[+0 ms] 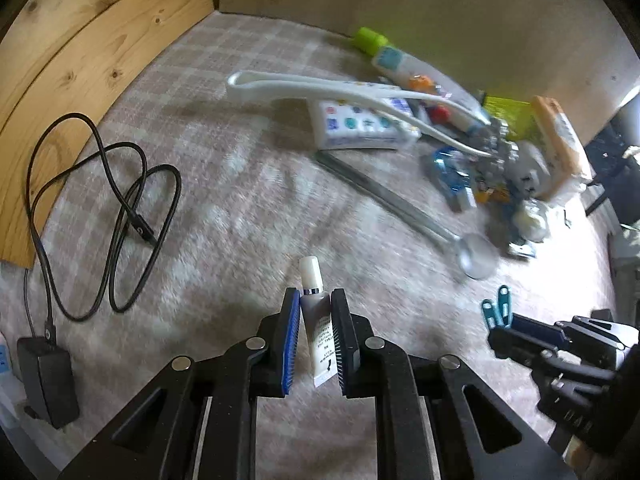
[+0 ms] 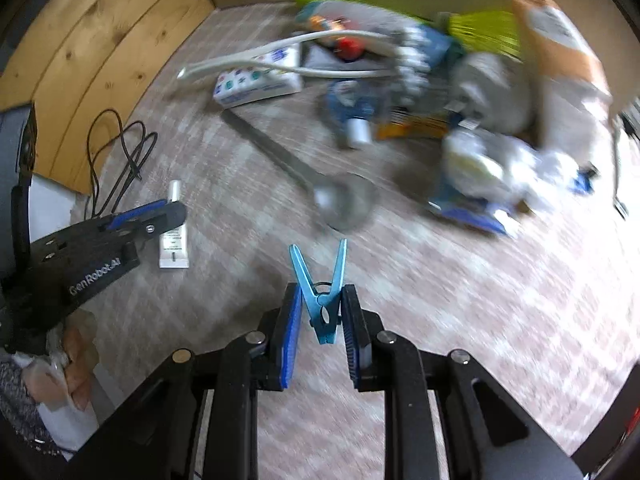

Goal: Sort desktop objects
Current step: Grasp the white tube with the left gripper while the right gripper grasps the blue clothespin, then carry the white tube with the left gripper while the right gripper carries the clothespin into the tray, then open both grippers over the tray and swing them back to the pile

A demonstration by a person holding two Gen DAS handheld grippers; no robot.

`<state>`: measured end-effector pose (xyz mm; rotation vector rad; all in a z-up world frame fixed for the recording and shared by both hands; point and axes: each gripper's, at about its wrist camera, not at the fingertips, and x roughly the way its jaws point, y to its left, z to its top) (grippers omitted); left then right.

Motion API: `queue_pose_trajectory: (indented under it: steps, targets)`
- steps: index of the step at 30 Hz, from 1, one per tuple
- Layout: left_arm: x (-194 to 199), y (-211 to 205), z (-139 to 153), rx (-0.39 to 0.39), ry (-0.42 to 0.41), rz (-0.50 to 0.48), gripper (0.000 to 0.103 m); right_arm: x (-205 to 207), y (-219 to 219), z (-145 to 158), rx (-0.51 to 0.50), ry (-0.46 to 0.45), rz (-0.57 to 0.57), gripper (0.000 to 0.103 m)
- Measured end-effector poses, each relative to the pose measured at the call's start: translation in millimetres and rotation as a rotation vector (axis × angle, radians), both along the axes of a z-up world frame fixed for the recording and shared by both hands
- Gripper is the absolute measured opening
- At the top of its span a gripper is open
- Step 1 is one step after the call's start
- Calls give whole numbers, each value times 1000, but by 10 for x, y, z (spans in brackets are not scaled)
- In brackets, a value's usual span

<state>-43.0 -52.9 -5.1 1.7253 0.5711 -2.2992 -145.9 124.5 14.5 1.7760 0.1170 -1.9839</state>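
Left wrist view: the left claw is clamped on a small tube, whose long axis runs along the fingers, white cap pointing toward the desk's far edge; the clutter pile lies far right. Right wrist view: the right claw is clamped on a blue clothespin, prongs forward; the ladle lies just ahead, nearer this claw than the left.
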Motion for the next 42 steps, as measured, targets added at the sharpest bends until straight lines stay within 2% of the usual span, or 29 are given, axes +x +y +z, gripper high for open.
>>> queue_pose_trajectory:
  steps: [6,11,20,28,34,38,42]
  targets:
    - [119,367,280,12,59,-67,15,165,629,240,-20,29,-94,20]
    - [-99,754,576,20,105,-183,15,301,1228,411,-18,53,-190,20]
    - [-200,2195,837,81,150,-429,15,749,2393,669,15,105,-375,20]
    - [-110,3601,943,123,157,-679,15,1330,3589,804,57,129,-576,20]
    - [55,4565,1007,140,164,-855,15,1757,4322,851,90,131,-713,20]
    - [153,4981,1000,144,156,-928,15,1988,4671,840,103,127,-782,20]
    - [225,5209,977,142,143,-968,15,2123,4878,832,105,125,-824,20]
